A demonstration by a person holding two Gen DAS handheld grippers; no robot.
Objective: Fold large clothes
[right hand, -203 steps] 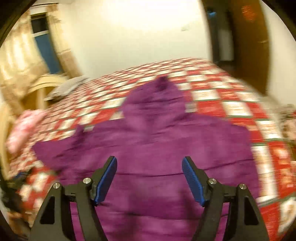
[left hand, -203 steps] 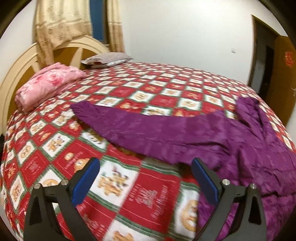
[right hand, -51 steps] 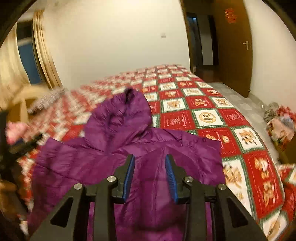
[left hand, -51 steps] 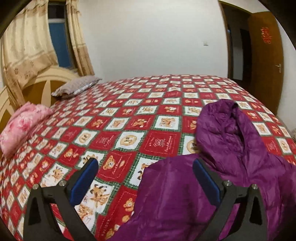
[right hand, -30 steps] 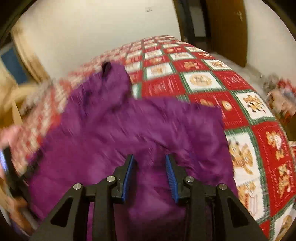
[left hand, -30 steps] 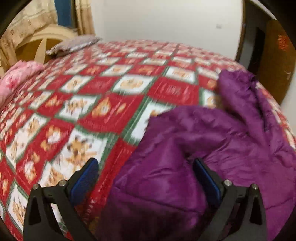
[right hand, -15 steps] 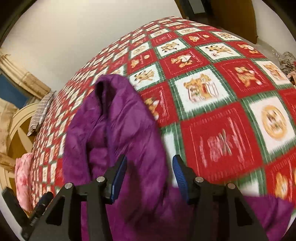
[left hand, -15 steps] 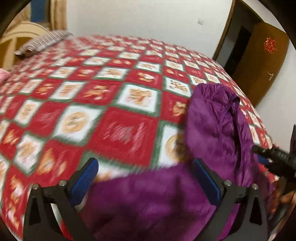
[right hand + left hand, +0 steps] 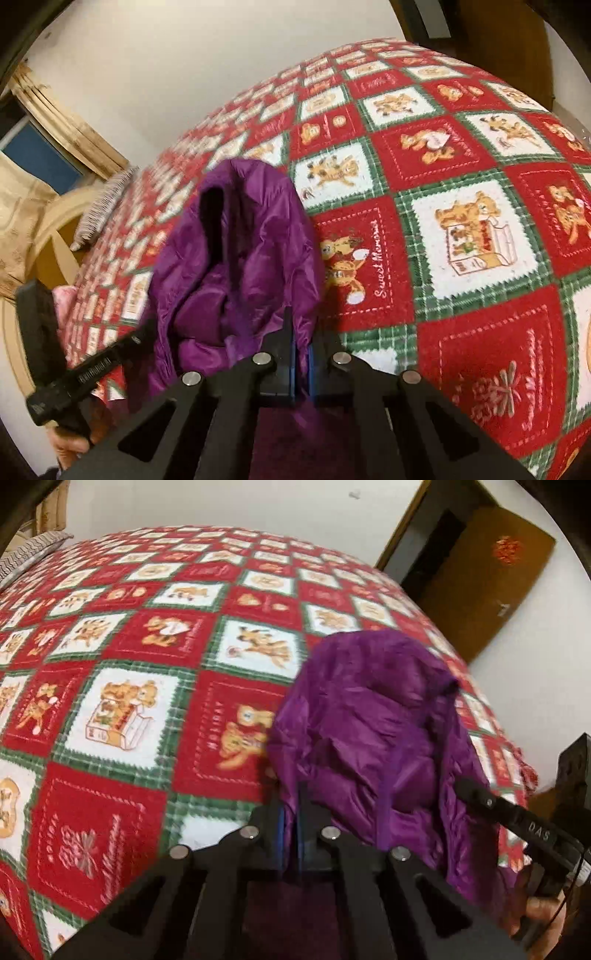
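- The quilt (image 9: 122, 709) spreads out ahead of both your grippers.
- The jacket (image 9: 373, 731) lies on it, hood pointing away, between your tools.
- Your left gripper (image 9: 291, 812) is clamped on its edge.
- Your right gripper (image 9: 301, 347) pinches the other edge.

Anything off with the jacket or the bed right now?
Nothing stands out. The purple jacket lies bunched on the bedspread, hood uppermost. The left gripper and right gripper are each shut on its fabric. No damage visible.
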